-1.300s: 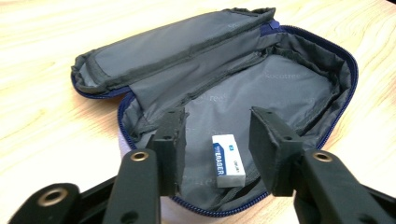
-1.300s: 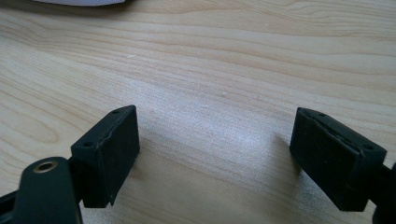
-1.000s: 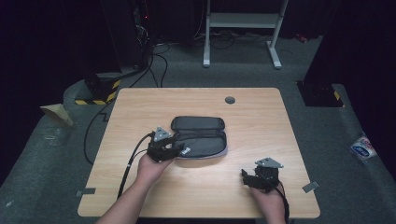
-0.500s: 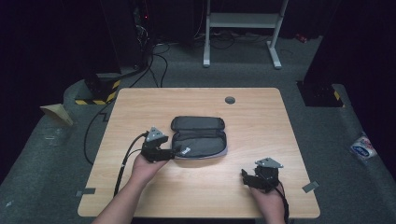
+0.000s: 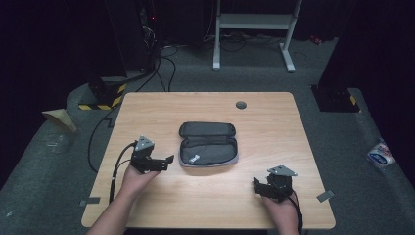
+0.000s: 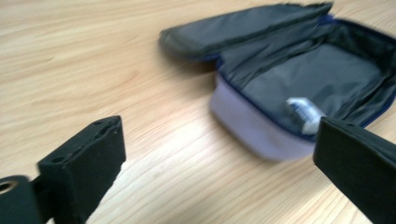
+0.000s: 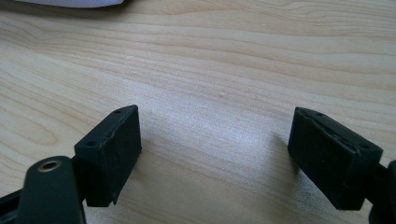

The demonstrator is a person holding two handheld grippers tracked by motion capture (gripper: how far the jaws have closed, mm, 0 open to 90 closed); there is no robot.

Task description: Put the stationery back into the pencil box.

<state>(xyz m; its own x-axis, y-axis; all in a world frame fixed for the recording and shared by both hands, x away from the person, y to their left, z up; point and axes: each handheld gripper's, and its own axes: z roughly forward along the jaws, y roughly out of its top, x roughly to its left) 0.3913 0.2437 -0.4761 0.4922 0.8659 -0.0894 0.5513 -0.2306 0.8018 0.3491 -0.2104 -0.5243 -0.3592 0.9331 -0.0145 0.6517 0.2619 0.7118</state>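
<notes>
Left gripper off the pouch

Your left gripper [image 5: 166,161] has pulled back from the pouch [image 5: 209,144] toward the table's left edge, and its jaws have just been opening, with nothing between them. The pouch lid, closed a second ago, now lies flipped open.

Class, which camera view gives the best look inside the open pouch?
The left gripper view: the pouch is close, its lid flipped back and grey lining visible. The high view shows the pouch whole but small. The right gripper view catches a pale edge.
</notes>
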